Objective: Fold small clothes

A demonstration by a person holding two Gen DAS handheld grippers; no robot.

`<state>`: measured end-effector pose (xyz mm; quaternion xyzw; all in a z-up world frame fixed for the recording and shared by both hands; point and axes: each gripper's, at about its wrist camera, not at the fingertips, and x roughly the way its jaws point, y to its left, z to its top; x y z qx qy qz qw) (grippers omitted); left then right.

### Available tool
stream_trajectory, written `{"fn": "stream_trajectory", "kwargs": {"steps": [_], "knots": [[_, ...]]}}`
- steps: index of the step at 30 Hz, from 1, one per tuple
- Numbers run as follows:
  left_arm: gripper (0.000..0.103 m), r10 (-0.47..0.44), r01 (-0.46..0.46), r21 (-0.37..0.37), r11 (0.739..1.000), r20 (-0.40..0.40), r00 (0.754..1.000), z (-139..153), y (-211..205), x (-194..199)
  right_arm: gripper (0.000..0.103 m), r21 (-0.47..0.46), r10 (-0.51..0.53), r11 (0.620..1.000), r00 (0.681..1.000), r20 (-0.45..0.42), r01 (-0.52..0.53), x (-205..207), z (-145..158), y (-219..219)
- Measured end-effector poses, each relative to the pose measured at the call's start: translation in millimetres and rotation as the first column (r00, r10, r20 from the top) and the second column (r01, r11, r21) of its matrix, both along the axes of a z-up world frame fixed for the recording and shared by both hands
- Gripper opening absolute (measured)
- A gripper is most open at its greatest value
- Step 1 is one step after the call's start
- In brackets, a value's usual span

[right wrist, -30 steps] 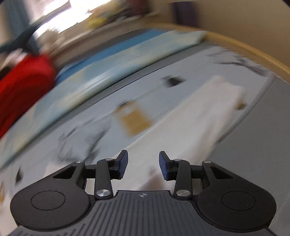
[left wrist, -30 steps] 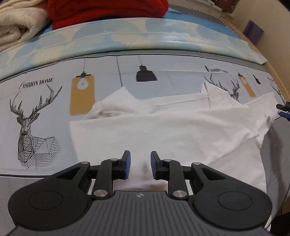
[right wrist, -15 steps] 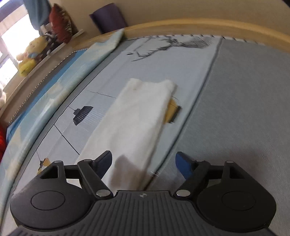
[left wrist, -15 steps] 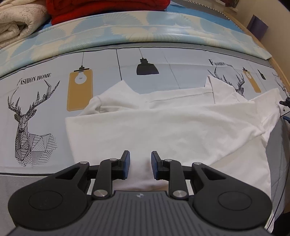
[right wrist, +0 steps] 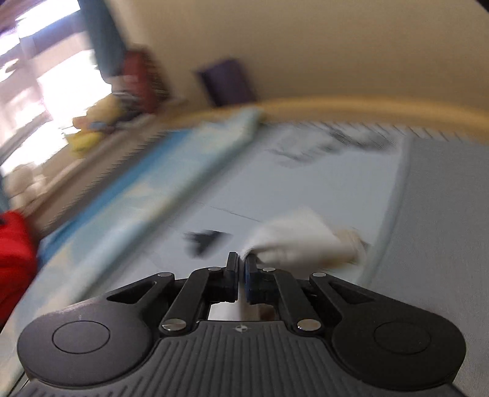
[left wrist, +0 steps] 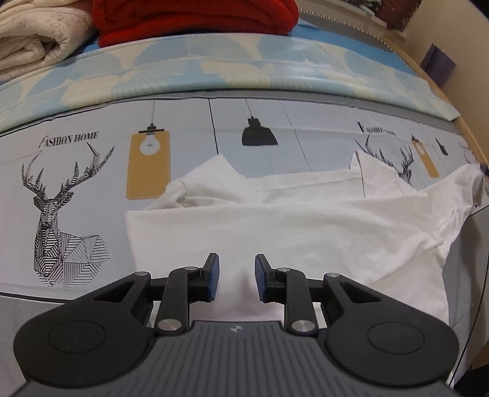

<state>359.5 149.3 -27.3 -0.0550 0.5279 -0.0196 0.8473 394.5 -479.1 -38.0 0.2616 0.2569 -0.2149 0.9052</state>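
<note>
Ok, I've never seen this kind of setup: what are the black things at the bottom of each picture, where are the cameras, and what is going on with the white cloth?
No robot here: a person holds a pair of hand tongs in each hand, and a fisheye camera on each looks forward along its two fingers. The black parts are the tongs themselves.

The left view shows the left tongs open, over a white T-shirt lying partly folded on a printed bedsheet with deer and lamp drawings. Behind it lie a red knit and a cream blanket.

The right view is blurred by motion. The right tongs are shut, apparently pinching the shirt's edge, which bunches up just beyond the tips. The left view shows the shirt's far right corner lifted.
</note>
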Motion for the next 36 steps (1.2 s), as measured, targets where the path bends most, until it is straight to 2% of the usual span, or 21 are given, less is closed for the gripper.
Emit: {"fn": "stream_trajectory", "kwargs": {"steps": [3,5,7,10,11,13,15,16,17,18,19,20,22,24,25,26,28,30,31,32,36], "knots": [[0.028,0.020,-0.020,-0.009,1.000,0.011,1.000,5,6,-1,0.004,-0.059,0.195,0.980,0.978,0.075,-0.191,2,39,68],[0.028,0.039,-0.038,-0.015,0.999,0.017,0.999,8,11,-2,0.004,-0.101,0.364,0.930,0.925,0.108,-0.354,-2,60,125],[0.028,0.059,-0.058,-0.024,0.998,0.024,0.998,11,16,-2,0.004,-0.152,0.534,0.844,0.835,0.133,-0.515,-16,75,190],[0.028,0.086,-0.084,-0.036,0.996,0.033,0.996,15,25,-2,0.004,-0.210,0.741,0.670,0.658,0.135,-0.712,-48,85,279],[0.028,0.094,-0.092,-0.041,0.995,0.037,0.995,17,29,-2,0.004,-0.208,0.801,0.598,0.585,0.124,-0.774,-60,84,307],[0.028,0.119,-0.116,-0.052,0.992,0.043,0.992,21,39,-2,0.006,-0.162,0.898,0.439,0.432,0.081,-0.884,-81,76,355],[0.028,0.161,-0.158,-0.067,0.985,0.050,0.986,25,55,-2,0.025,-0.059,0.965,0.260,0.260,0.002,-0.964,-101,58,392],[0.028,0.186,-0.181,-0.075,0.981,0.053,0.981,27,63,-2,0.028,0.029,0.985,0.164,0.162,-0.056,-0.986,-109,49,408],[0.028,0.216,-0.211,-0.084,0.974,0.056,0.975,29,73,-4,0.028,0.096,0.989,0.114,0.105,-0.102,-0.989,-114,44,416],[0.028,0.238,-0.233,-0.093,0.968,0.058,0.969,31,80,-4,0.029,0.145,0.987,0.087,0.066,-0.146,-0.986,-118,42,420],[0.028,0.256,-0.249,-0.100,0.963,0.059,0.965,32,87,-5,0.030,0.166,0.982,0.075,0.044,-0.182,-0.983,-121,45,419],[0.028,0.275,-0.267,-0.108,0.957,0.056,0.960,32,93,-5,0.030,0.158,0.977,0.080,0.046,-0.209,-0.984,-123,52,414],[0.028,0.303,-0.295,-0.131,0.947,0.047,0.952,31,101,-5,0.041,0.116,0.962,0.129,0.096,-0.254,-0.985,-122,72,399],[0.028,0.320,-0.312,-0.164,0.936,0.028,0.947,27,103,-4,0.045,0.087,0.942,0.233,0.203,-0.269,-0.968,-115,91,380],[0.028,0.327,-0.319,-0.181,0.930,0.014,0.945,23,104,-4,0.046,0.081,0.928,0.302,0.274,-0.254,-0.950,-108,99,364],[0.028,0.330,-0.324,-0.190,0.927,0.002,0.944,19,102,-3,0.047,0.078,0.914,0.356,0.330,-0.235,-0.931,-103,103,349],[0.028,0.334,-0.333,-0.200,0.922,-0.029,0.942,7,99,-1,0.049,0.055,0.869,0.473,0.455,-0.193,-0.879,-96,106,322],[0.028,0.332,-0.336,-0.204,0.919,-0.057,0.942,-7,94,1,0.050,0.024,0.773,0.610,0.588,-0.239,-0.792,-88,97,298],[0.028,0.327,-0.334,-0.206,0.920,-0.067,0.943,-13,92,3,0.051,0.025,0.731,0.656,0.627,-0.269,-0.754,-81,91,288],[0.028,0.324,-0.333,-0.206,0.920,-0.077,0.943,-21,89,4,0.049,0.046,0.711,0.684,0.650,-0.269,-0.728,-73,85,277],[0.028,0.332,-0.349,-0.155,0.924,-0.129,0.935,-47,83,13,0.049,0.121,0.641,0.763,0.720,-0.265,-0.635,-55,75,235]]}}
